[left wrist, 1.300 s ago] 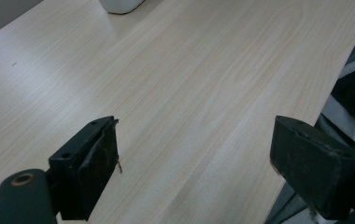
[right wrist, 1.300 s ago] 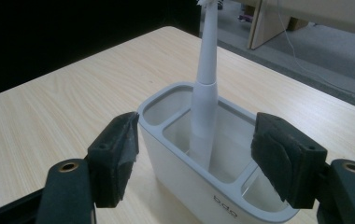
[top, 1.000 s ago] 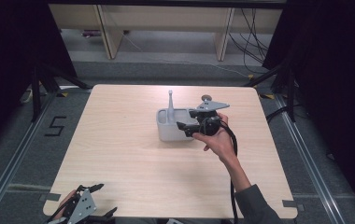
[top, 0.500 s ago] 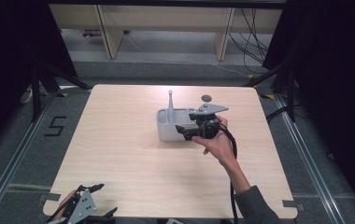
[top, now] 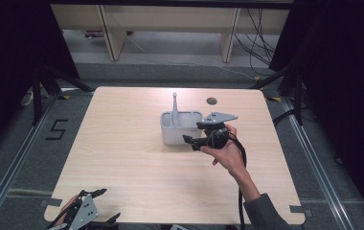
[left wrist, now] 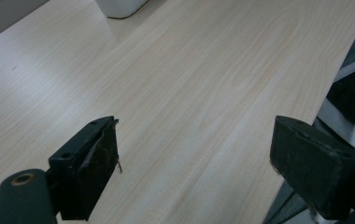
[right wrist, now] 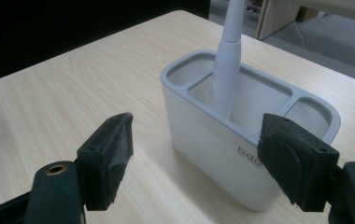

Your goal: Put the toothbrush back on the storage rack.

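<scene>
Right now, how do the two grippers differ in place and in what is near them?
The right gripper is at the table's middle, its open jaws beside the white holder; the left gripper is at the near-left edge, far from the holder. The right gripper's jaws have just been opening, nothing between them, and face the holder with its white stick; the left gripper's jaws face bare table. Both are open and hold nothing.

In the right gripper view, the white handle [right wrist: 227, 70] ran off the top edge, so we could not identify the tool. Its foot sat hidden inside the white holder [right wrist: 213, 140], whose printed lettering we found blocked by a jaw.
</scene>
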`<control>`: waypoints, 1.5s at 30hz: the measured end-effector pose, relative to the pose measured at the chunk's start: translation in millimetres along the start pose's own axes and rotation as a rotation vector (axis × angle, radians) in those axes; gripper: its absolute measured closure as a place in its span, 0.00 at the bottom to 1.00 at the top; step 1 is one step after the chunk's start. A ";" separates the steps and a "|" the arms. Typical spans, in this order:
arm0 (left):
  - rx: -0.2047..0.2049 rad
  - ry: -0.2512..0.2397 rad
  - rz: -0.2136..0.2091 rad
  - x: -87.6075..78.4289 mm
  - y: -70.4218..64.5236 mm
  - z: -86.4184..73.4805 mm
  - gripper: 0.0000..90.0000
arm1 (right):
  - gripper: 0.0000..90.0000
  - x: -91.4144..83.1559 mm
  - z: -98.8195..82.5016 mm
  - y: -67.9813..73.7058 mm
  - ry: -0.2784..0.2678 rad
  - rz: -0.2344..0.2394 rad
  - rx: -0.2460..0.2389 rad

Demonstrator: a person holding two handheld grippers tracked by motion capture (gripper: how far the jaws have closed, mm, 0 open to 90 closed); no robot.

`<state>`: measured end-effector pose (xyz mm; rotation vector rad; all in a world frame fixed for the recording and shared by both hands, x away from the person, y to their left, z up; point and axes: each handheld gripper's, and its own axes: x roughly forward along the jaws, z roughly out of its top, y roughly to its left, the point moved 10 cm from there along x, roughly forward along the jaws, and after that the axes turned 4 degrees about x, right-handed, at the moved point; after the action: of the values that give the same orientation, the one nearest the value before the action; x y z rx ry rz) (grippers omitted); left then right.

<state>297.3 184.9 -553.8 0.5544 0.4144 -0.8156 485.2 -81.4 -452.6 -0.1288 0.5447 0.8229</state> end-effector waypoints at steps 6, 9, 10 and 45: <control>0.014 0.012 -0.001 -1.1 1.0 -1.2 0.16 | 0.29 -5.6 -7.4 0.7 0.004 -0.007 0.002; 0.015 0.013 -0.002 -1.1 0.7 -1.1 0.17 | 0.29 -7.3 -12.9 2.1 0.015 -0.005 0.003; 0.019 0.014 0.001 -1.0 1.0 -1.2 0.17 | 0.29 -6.9 -14.3 3.1 0.014 -0.002 0.007; -0.003 -0.006 0.003 0.2 0.2 0.4 0.16 | 0.25 -17.1 -48.1 19.0 0.032 0.028 0.057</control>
<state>297.7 184.6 -553.6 0.5494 0.4091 -0.8135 442.2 -94.9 -483.2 -0.0820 0.6010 0.8332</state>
